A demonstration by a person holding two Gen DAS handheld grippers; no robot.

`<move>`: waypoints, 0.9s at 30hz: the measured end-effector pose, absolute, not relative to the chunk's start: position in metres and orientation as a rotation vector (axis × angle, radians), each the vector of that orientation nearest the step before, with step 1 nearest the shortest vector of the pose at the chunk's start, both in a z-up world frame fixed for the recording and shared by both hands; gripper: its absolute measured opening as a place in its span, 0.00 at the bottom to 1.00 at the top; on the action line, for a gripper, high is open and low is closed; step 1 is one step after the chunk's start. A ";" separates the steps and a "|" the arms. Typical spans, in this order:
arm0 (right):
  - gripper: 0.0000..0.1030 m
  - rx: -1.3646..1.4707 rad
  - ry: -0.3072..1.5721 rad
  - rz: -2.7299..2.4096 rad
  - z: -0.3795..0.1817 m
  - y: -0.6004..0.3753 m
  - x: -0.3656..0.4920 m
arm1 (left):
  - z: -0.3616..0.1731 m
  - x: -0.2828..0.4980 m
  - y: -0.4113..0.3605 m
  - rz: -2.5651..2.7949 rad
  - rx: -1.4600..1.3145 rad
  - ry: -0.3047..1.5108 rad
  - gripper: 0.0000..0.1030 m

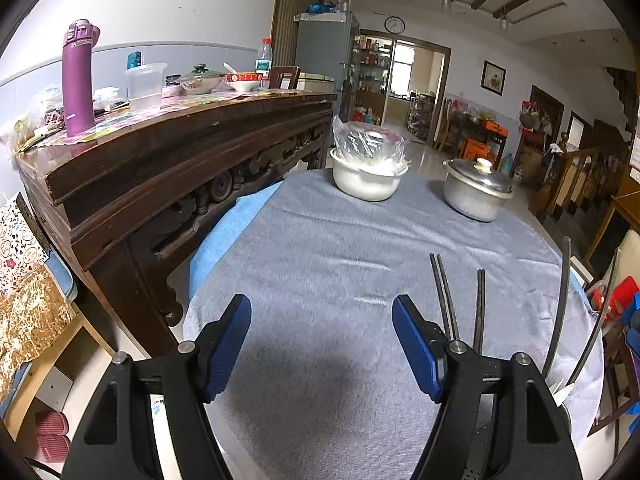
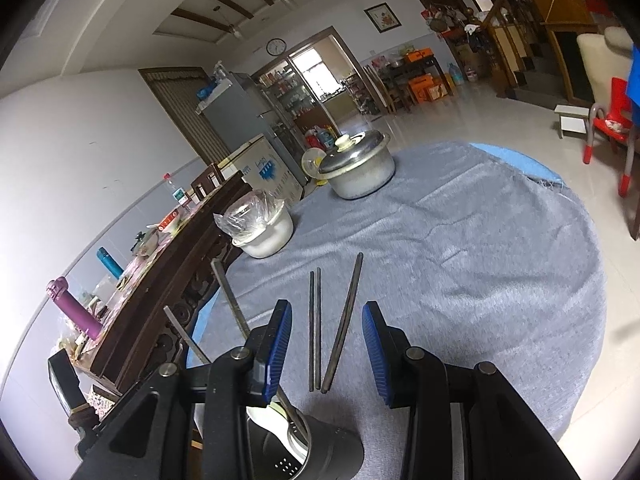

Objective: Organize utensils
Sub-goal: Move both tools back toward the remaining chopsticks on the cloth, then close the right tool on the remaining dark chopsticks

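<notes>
Chopsticks (image 2: 316, 328) lie loose on the gray cloth (image 2: 460, 248), near the dark holder (image 2: 332, 452) at the close edge of the table. The picking-up step looks to be in hand. The right gripper (image 2: 326, 344) hangs over them, jaws apart and holding nothing. The left gripper (image 1: 322, 344) is spread wide and empty too. The sticks point away toward the pots, long and thin, one leaning right. Next, the right jaws should drop and squeeze across them.

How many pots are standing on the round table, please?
2. A white pot, topped with a plastic bag, stands at the far left of the cloth; a lidded metal pot stands to its right. None seems hidden.
</notes>
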State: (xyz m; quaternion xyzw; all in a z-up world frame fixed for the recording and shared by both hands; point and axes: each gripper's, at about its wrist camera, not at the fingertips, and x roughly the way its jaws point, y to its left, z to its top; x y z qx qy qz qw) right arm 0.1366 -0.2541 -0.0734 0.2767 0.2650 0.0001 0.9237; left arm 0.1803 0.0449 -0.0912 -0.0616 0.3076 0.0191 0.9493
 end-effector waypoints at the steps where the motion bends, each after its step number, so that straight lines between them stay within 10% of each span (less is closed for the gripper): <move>1: 0.38 0.572 0.547 0.000 -0.075 -0.255 0.138 | -0.092 0.181 0.044 0.038 -0.123 0.628 0.72; 27: 0.38 0.610 0.723 0.098 -0.132 -0.272 0.231 | -0.145 0.221 0.035 0.004 -0.120 0.767 0.72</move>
